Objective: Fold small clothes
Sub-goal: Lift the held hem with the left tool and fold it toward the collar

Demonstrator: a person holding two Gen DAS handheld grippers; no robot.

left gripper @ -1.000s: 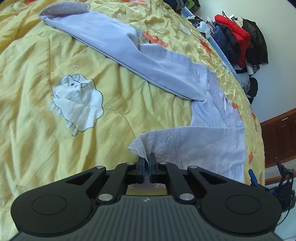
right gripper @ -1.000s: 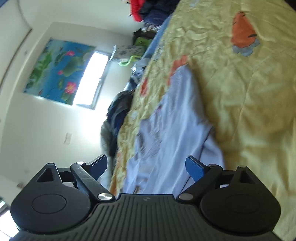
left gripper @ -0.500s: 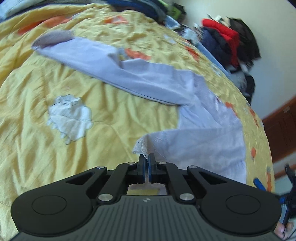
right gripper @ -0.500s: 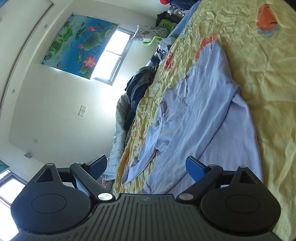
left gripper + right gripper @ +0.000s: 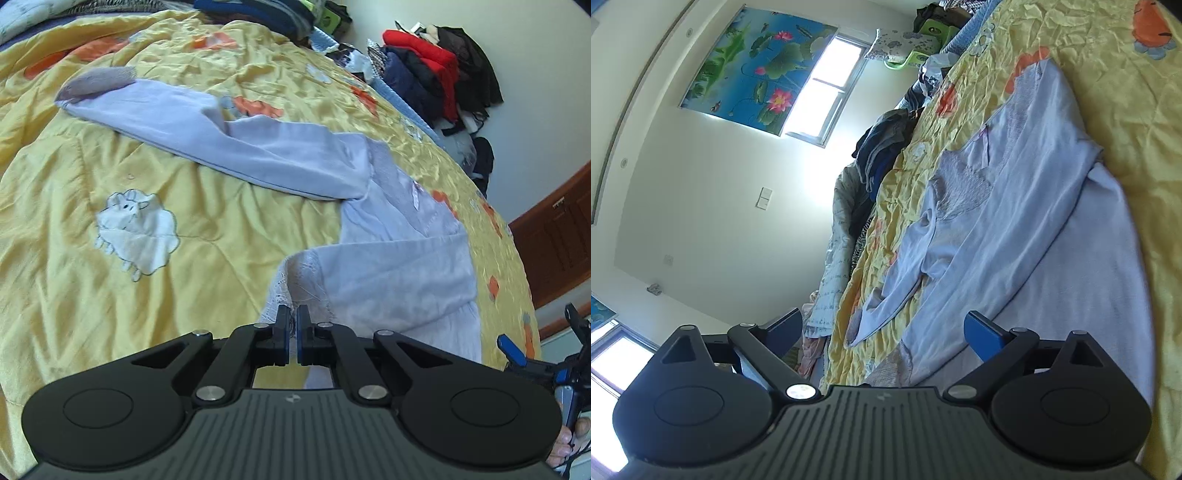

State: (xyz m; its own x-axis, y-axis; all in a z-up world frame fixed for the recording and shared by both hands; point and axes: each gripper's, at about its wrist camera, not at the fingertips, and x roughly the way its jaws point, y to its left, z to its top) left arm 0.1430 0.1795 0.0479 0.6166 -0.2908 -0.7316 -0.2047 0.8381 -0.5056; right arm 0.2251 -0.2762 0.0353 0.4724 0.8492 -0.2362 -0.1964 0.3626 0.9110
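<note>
The left gripper (image 5: 291,325) pinches the lavender top (image 5: 388,280) by its lace hem. The right gripper (image 5: 882,328) gapes empty above it. The fold likely wants that hem carried flat and taut.

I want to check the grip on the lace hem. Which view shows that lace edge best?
The left wrist view: the lace hem sits right ahead, pinched in the shut left gripper. The right wrist view shows the lavender shirt lengthwise past the open right gripper, but no lace that I can make out.

Pale lilac long-sleeved top (image 5: 388,266), lace hem lifted, sleeve outstretched on bed
</note>
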